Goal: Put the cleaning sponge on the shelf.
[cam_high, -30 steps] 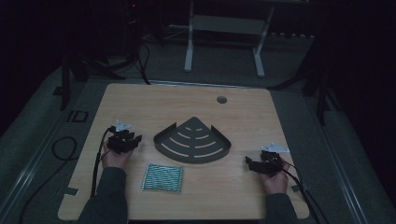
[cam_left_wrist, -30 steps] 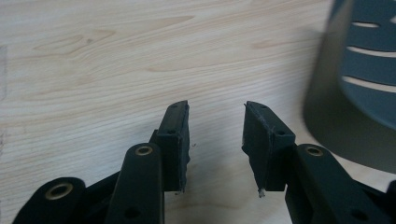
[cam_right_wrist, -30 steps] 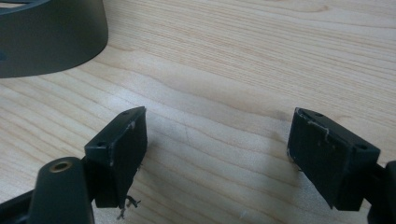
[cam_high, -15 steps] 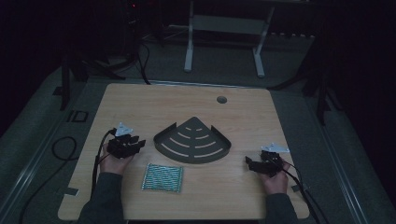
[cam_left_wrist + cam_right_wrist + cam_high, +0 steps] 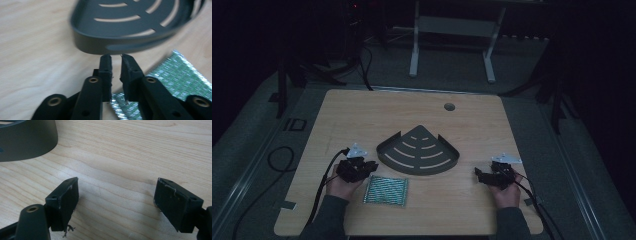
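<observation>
A dark grey quarter-round tray (image 5: pixel 418 171) with curved slots lies at the table's middle. A shiny green-silver patterned sheet (image 5: pixel 385 191) lies flat just in front of the tray's left corner. My left gripper (image 5: pixel 372 166) sits low on the table between them, pointing right. In the left gripper view its jaws stand nearly together with nothing between them (image 5: pixel 116 58), aimed at the tray's wall (image 5: pixel 120 46), the sheet (image 5: pixel 175 72) beneath and to the right. My right gripper (image 5: pixel 479 175) rests right of the tray, jaws wide apart (image 5: pixel 116 187) over bare wood, tray corner (image 5: pixel 25 142) at upper left.
The wooden table (image 5: pixel 362 115) has a round cable hole (image 5: pixel 449 106) near its far edge. A black cable (image 5: pixel 319 192) trails from the left gripper off the front left. A white metal frame (image 5: pixel 452 30) stands on the floor beyond the table.
My left gripper has slid right and a little nearer the person, closing on the tray's left corner and the sheet. The right gripper has stayed put.
</observation>
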`<action>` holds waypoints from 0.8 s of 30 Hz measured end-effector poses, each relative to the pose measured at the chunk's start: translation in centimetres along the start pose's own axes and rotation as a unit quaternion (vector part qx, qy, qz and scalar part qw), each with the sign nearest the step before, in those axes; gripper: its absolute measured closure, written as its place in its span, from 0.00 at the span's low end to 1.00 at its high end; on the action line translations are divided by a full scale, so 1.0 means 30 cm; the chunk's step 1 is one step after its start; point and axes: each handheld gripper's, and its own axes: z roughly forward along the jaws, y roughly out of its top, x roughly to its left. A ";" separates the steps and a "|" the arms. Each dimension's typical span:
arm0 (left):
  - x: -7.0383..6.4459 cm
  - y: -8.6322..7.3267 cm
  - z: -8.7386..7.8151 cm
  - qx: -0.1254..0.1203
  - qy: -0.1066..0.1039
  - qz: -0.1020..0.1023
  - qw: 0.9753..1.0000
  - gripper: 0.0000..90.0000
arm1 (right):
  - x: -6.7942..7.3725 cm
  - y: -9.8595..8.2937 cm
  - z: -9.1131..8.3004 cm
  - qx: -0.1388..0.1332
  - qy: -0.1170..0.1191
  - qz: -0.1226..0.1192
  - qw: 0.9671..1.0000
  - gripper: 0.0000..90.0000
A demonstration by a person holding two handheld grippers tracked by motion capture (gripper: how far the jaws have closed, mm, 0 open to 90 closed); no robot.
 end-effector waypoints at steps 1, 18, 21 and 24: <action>-0.010 -0.002 0.004 0.003 -0.003 0.004 1.000 0.91 | 0.000 0.000 0.000 0.000 0.000 0.000 1.000 0.22; -0.087 -0.042 0.011 0.045 -0.030 0.039 0.998 1.00 | 0.000 0.000 0.000 0.000 0.000 0.000 1.000 0.22; -0.081 -0.046 0.015 0.055 -0.023 0.036 0.998 1.00 | 0.000 0.000 0.000 0.000 0.000 0.000 1.000 0.22; -0.073 -0.046 0.010 0.058 -0.016 0.030 0.998 1.00 | 0.000 0.000 0.000 0.000 0.000 0.000 1.000 0.22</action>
